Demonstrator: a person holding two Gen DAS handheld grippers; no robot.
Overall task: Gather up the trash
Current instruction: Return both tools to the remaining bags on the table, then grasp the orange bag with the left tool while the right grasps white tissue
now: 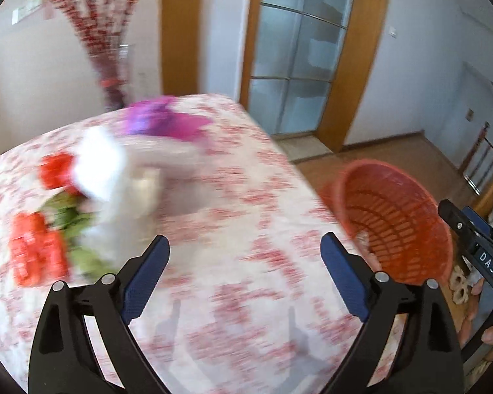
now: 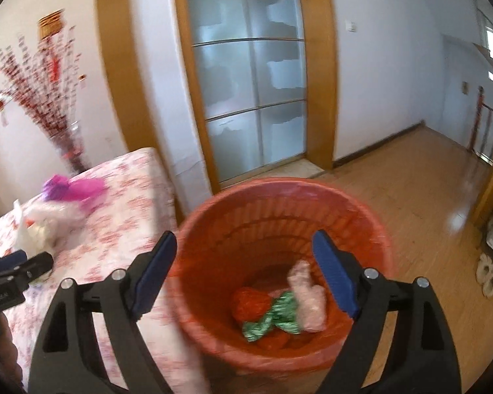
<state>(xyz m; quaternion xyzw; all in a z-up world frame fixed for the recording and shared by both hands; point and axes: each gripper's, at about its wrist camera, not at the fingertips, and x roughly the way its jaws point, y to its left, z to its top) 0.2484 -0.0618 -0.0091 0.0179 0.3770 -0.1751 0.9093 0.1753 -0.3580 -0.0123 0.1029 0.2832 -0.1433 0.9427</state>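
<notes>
My left gripper [image 1: 245, 256] is open over the floral tablecloth [image 1: 246, 223], nothing between its fingers. Ahead and to its left lie blurred pieces of trash: a white bag [image 1: 115, 180], a purple wrapper [image 1: 161, 121], red wrappers [image 1: 33, 249] and a green one [image 1: 72, 220]. The orange mesh bin [image 1: 397, 220] stands off the table's right edge. My right gripper [image 2: 245, 256] is open above that bin [image 2: 279, 239], its jaws wide and empty. Inside the bin lie a red wrapper [image 2: 249, 302], a green wrapper [image 2: 276, 315] and a pale pink piece [image 2: 307, 298]. The left gripper [image 2: 23, 269] shows at the left edge of the right wrist view.
A vase of red branches [image 2: 49, 82] stands behind the table by the wall. A frosted glass sliding door [image 2: 246, 75] in a wooden frame faces the bin. Wooden floor [image 2: 410, 190] stretches to the right. A person's fingers [image 1: 489, 331] hold the right gripper's handle.
</notes>
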